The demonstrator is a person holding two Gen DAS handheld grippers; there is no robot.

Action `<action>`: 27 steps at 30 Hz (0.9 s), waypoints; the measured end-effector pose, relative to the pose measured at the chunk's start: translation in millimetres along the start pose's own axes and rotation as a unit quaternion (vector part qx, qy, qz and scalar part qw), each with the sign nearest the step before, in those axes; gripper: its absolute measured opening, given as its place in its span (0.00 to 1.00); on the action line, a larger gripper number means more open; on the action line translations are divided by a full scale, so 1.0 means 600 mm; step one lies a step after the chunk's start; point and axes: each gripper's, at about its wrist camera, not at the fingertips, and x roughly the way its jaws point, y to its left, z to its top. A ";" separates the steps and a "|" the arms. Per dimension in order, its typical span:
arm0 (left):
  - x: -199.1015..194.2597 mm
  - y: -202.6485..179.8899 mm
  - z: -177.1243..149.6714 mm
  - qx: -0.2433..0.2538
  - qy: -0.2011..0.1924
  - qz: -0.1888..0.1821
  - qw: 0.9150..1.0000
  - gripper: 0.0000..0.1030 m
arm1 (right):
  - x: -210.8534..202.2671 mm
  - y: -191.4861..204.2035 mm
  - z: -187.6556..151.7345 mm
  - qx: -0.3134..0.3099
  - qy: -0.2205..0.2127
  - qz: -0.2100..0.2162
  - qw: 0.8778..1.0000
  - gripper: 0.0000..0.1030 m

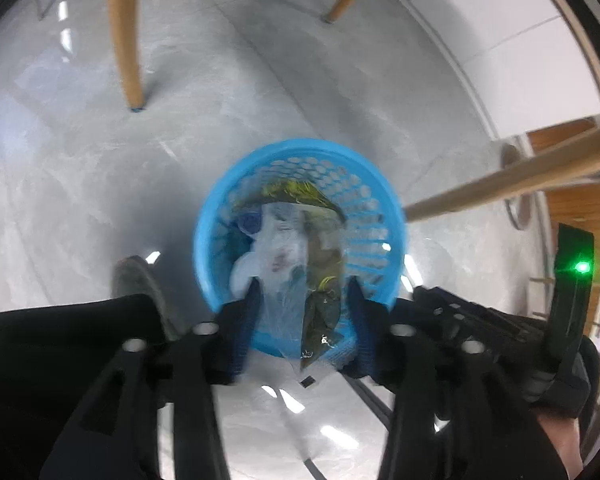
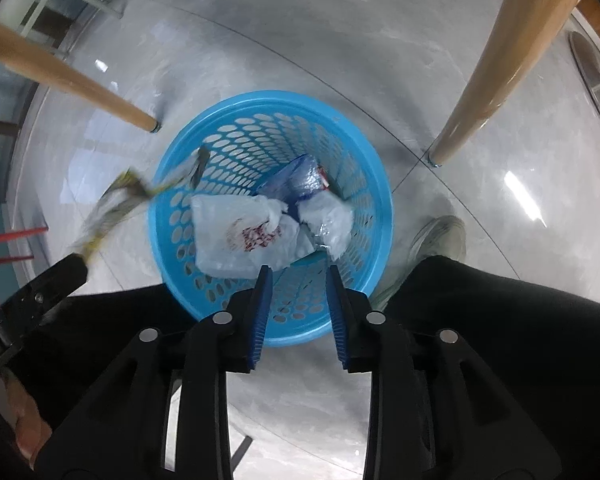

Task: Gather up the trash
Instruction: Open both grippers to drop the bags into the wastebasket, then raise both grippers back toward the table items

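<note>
Blue basket [image 2: 374, 216] on grey floor [image 2: 480, 208], holding white plastic bag [image 2: 236, 236] and blue packet [image 2: 296, 180]. Left gripper [image 1: 303, 284] above basket, jaws apart, dark wrapper [image 1: 320, 312] loose between them. Right gripper [image 2: 298, 270] above basket, jaws apart, empty.

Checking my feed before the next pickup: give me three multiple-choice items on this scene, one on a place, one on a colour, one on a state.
1. The basket stands: A on a table; B on the floor; C on a chair seat.
2. The basket is: A blue; B red; C black.
3. The right hand-held gripper is: A shut on a bag; B shut empty; C open.
Answers: 1 B, floor tiles surround it. 2 A, its perforated wall is blue. 3 C, its pads stand apart, gripping nothing.
</note>
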 end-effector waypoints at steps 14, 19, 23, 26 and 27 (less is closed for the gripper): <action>-0.082 -0.016 -0.040 0.018 -0.036 0.025 0.999 0.50 | -0.102 0.004 -0.054 -0.023 -0.060 0.013 0.998 0.36; -0.144 -0.037 -0.082 0.039 -0.063 0.041 0.996 0.51 | -0.164 0.014 -0.090 -0.036 -0.093 0.024 0.995 0.43; -0.183 -0.032 -0.115 0.055 -0.081 0.049 0.994 0.51 | -0.205 0.022 -0.125 -0.059 -0.117 0.023 0.991 0.50; -0.212 -0.030 -0.137 0.069 -0.101 0.047 0.991 0.55 | -0.237 0.023 -0.147 -0.069 -0.134 0.035 0.988 0.57; -0.224 -0.031 -0.146 0.077 -0.111 0.046 0.990 0.56 | -0.247 0.024 -0.153 -0.074 -0.135 0.042 0.987 0.60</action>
